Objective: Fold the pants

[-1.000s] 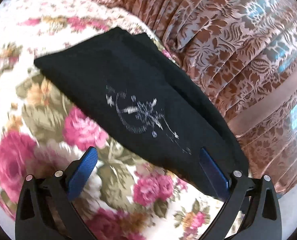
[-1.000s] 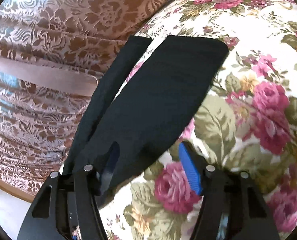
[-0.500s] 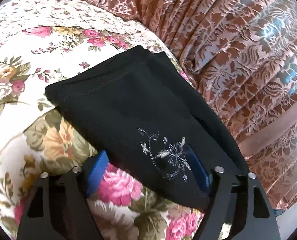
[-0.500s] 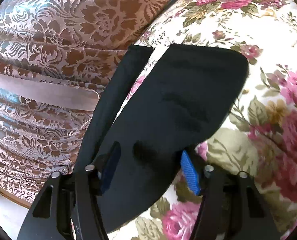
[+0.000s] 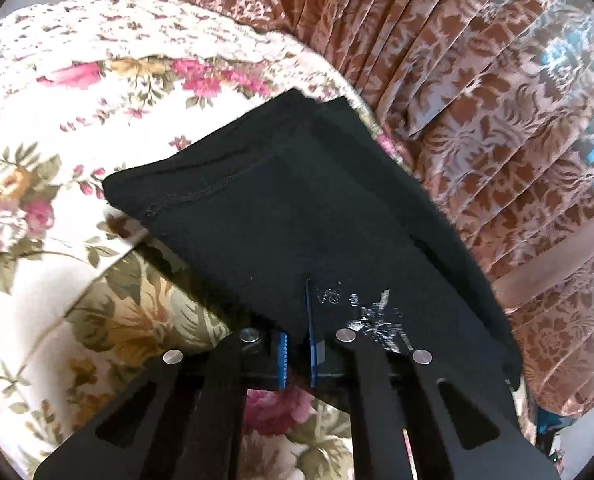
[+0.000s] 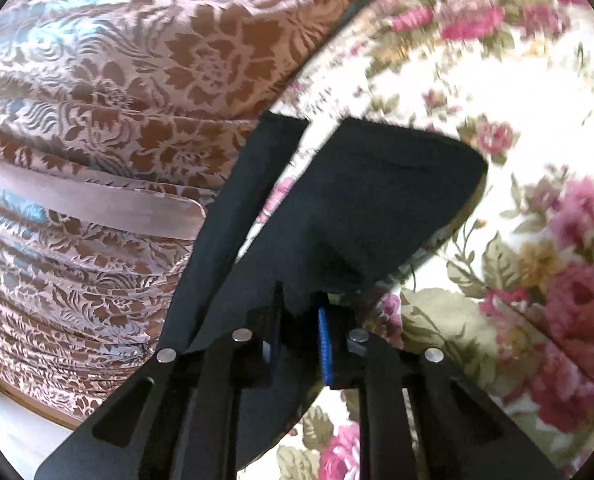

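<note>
The black pants (image 5: 289, 216) lie on a floral bedspread (image 5: 57, 140), with a silver print (image 5: 369, 316) close to my left gripper. My left gripper (image 5: 297, 344) is shut on the near edge of the pants, its blue pads pinching the cloth. In the right wrist view the pants (image 6: 369, 200) have a raised fold, and a second dark strip (image 6: 249, 200) runs along the bed's edge. My right gripper (image 6: 301, 340) is shut on the near edge of the pants and lifts it slightly off the bedspread (image 6: 537, 120).
A brown and pink patterned curtain (image 5: 477, 100) hangs beside the bed, also in the right wrist view (image 6: 117, 100). A plain pink band (image 6: 89, 196) crosses it. The bed's edge runs right along the pants.
Both grippers were open a second ago and have moved forward over the pants' near edge. Both have closed on the cloth, and the edge now rises off the bedspread.
</note>
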Available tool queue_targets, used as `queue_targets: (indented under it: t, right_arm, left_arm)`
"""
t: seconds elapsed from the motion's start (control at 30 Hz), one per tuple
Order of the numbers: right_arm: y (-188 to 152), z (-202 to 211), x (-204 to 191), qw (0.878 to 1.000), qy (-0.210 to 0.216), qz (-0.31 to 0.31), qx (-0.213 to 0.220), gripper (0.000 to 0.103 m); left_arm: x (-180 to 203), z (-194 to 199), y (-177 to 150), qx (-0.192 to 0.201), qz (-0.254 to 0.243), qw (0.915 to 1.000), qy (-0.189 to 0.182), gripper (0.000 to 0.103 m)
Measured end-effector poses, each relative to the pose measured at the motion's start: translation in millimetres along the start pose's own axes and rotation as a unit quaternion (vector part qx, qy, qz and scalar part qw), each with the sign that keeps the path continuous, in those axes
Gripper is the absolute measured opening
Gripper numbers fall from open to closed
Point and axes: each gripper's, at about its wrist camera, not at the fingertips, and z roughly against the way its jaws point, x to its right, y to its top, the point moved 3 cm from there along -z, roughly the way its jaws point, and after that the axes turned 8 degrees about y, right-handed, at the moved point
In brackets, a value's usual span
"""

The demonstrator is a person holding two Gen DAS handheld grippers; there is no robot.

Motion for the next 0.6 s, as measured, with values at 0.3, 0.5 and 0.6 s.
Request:
queue_targets:
  t: [0.3, 0.5, 0.6]
  right_arm:
    - [-10.7, 49.8, -22.9, 0.999, 0.008, 0.043, 0.01, 0.012]
    - [-34.1, 79.3, -1.7, 0.998, -0.012, 0.053, -0.01, 0.012]
    - [-40.8, 76.9, 13.5, 0.998, -0.018, 0.057, -0.025, 0.014]
  left_arm:
    - [-6.0, 54.7, -1.0, 0.019, 0.0, 0.9991, -0.037, 0.006]
    - [-32.2, 62.6, -17.2, 0.006, 0.005, 0.9996, -0.027, 0.006]
    - [-31.1, 56.2, -31.9, 0.006, -0.029, 0.9995, -0.008, 0.006]
